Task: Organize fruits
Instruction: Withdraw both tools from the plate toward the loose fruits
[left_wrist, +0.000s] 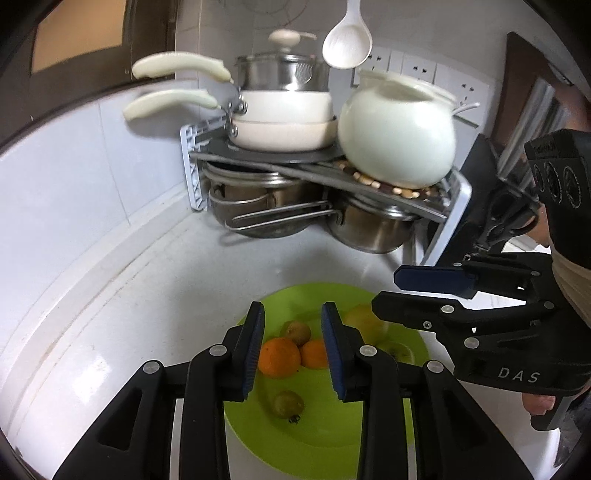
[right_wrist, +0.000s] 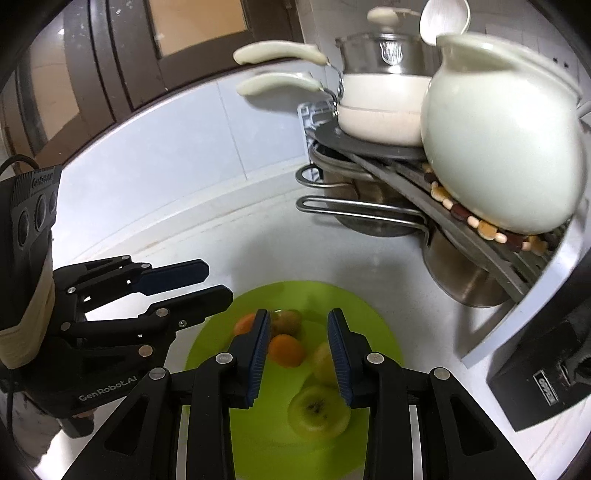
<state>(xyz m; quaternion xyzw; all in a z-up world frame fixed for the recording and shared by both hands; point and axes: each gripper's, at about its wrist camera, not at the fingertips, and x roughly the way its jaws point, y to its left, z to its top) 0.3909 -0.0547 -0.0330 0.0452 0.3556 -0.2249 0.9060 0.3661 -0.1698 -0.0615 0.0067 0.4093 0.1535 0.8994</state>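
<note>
White kitchen desk (left_wrist: 110, 302) in a tiled corner; green plate (left_wrist: 258, 435) of round fruits; both grippers' jaws spread, empty.

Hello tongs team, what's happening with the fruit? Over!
Left tongs open, empty. Right tongs open, empty. Fruits on green plate, oranges untouched. Nothing blocking.

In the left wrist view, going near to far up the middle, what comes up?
Small green-brown fruit → large orange → bright green round plate's far rim → steel pots under grey rack → stacked cream saucepans.
</note>
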